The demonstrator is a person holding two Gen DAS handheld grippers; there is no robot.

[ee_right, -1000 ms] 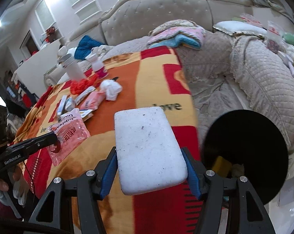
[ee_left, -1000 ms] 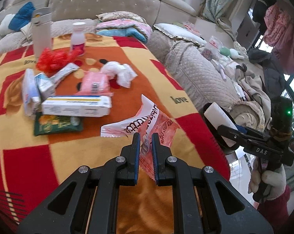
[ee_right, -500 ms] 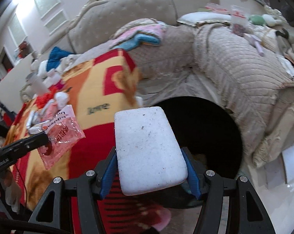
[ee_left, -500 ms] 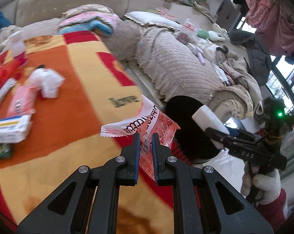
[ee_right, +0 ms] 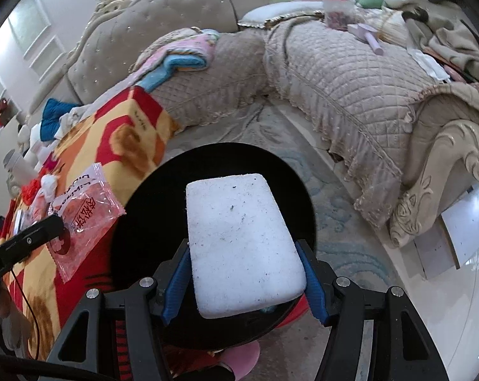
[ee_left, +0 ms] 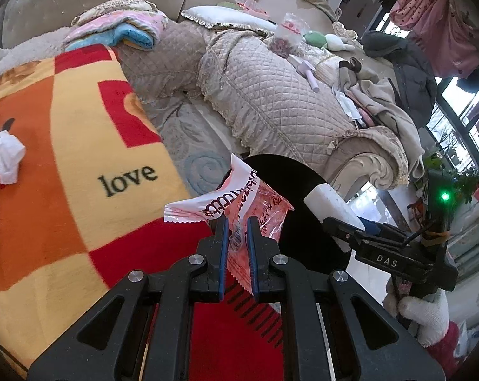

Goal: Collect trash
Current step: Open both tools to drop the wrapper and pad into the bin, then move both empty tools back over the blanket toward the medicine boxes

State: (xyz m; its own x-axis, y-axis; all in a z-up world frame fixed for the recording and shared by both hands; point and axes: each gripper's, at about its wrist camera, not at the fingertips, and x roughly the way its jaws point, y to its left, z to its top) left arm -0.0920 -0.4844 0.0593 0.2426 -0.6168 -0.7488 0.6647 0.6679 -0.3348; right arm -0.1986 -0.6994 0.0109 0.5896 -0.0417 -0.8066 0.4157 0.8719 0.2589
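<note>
My left gripper (ee_left: 238, 228) is shut on a pink and white snack wrapper (ee_left: 239, 201), held at the table's edge beside a round black bin (ee_left: 302, 222). My right gripper (ee_right: 244, 273) is shut on a white foam block (ee_right: 239, 241), which hangs directly over the black bin (ee_right: 150, 216). In the right wrist view the snack wrapper (ee_right: 83, 209) shows at the left in the left gripper (ee_right: 53, 225). In the left wrist view the foam block (ee_left: 329, 204) and right gripper (ee_left: 344, 228) sit at the right, held by a gloved hand (ee_left: 426, 314).
An orange, red and yellow blanket (ee_left: 64, 158) covers the table. A crumpled white tissue (ee_left: 4, 155) lies on it at the left. A beige quilted sofa (ee_left: 271, 95) with clothes and small items curves behind. A patterned rug (ee_right: 341, 209) lies under the bin.
Both grippers have swung to the right, away from the littered table and toward the black bin. The foam block now hangs over the bin's mouth; the wrapper has reached its rim.
</note>
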